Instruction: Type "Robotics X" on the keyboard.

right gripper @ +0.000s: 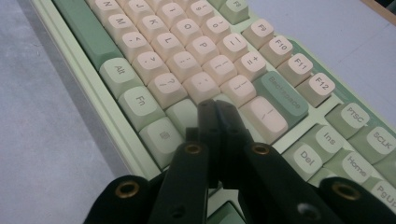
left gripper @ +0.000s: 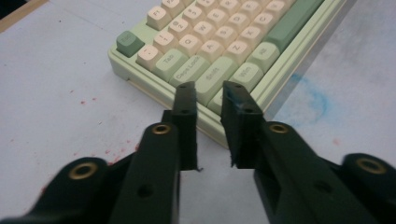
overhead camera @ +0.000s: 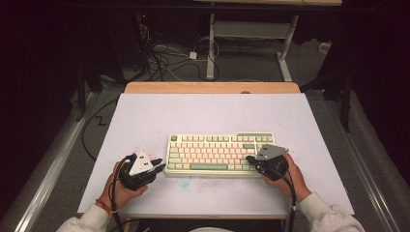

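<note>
Your left tool (left gripper: 208,100) is narrowly parted, empty, at the pale green keyboard's (overhead camera: 220,154) corner. Your right tool (right gripper: 217,109) is closed over the keys.

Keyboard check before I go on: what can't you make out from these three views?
- Right hand-held gripper: its shut jaws cover the key under their tips in the right gripper view, so contact with the keyboard is unclear.
- Left hand-held gripper: in the left gripper view its jaws hide the keyboard's near corner keys; touching or just short of the edge, uncertain.
- High view: key legends too small to read.
- Blue smudge: blurred; stain or mark, unclear.
</note>
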`<action>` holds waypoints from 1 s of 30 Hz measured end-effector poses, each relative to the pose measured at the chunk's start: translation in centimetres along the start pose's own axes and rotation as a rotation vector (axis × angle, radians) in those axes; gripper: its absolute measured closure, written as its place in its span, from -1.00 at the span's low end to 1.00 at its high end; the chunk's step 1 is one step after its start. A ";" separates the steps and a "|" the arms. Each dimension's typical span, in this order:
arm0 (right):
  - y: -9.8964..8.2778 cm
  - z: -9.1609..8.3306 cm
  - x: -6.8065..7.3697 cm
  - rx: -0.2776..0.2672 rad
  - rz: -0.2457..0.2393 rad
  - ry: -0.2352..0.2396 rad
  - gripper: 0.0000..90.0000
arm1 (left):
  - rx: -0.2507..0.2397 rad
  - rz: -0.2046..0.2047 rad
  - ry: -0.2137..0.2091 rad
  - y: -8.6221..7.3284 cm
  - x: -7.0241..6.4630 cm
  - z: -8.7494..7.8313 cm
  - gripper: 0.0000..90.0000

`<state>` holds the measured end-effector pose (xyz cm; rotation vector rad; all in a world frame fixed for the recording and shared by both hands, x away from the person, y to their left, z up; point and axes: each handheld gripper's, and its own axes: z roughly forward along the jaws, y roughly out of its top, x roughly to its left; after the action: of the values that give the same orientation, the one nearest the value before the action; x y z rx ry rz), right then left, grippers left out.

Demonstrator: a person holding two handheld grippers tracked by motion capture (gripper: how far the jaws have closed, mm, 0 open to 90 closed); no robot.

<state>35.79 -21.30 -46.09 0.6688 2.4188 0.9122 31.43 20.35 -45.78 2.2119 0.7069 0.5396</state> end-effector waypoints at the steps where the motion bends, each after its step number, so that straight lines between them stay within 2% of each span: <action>1: 0.0 0.0 0.0 -0.001 0.001 -0.001 1.00 | 0.001 -0.001 -0.005 0.1 0.1 0.0 0.77; 4: -0.1 0.0 0.1 -0.006 0.005 -0.004 1.00 | 0.004 0.011 -0.018 0.6 0.2 0.0 0.90; 7: -0.1 0.0 0.1 -0.006 0.010 -0.005 1.00 | 0.007 0.025 -0.032 1.2 0.1 0.2 0.94; 14: -0.1 0.0 0.1 -0.010 0.007 -0.009 1.00 | 0.023 0.057 -0.042 3.1 -0.2 1.0 0.95; 20: -0.1 0.0 0.2 -0.009 -0.001 -0.016 1.00 | 0.056 0.077 -0.048 4.3 -0.5 2.1 0.95; 25: -0.1 0.0 0.2 -0.009 -0.001 -0.017 1.00 | 0.068 0.084 -0.077 5.3 -0.6 2.9 0.94; 30: -0.2 0.0 0.2 -0.011 0.006 -0.016 1.00 | 0.055 0.087 -0.056 6.0 -0.8 3.6 0.93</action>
<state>35.57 -21.25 -46.29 0.6769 2.3975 0.9179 34.80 14.46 -43.68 2.3083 0.6048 0.5054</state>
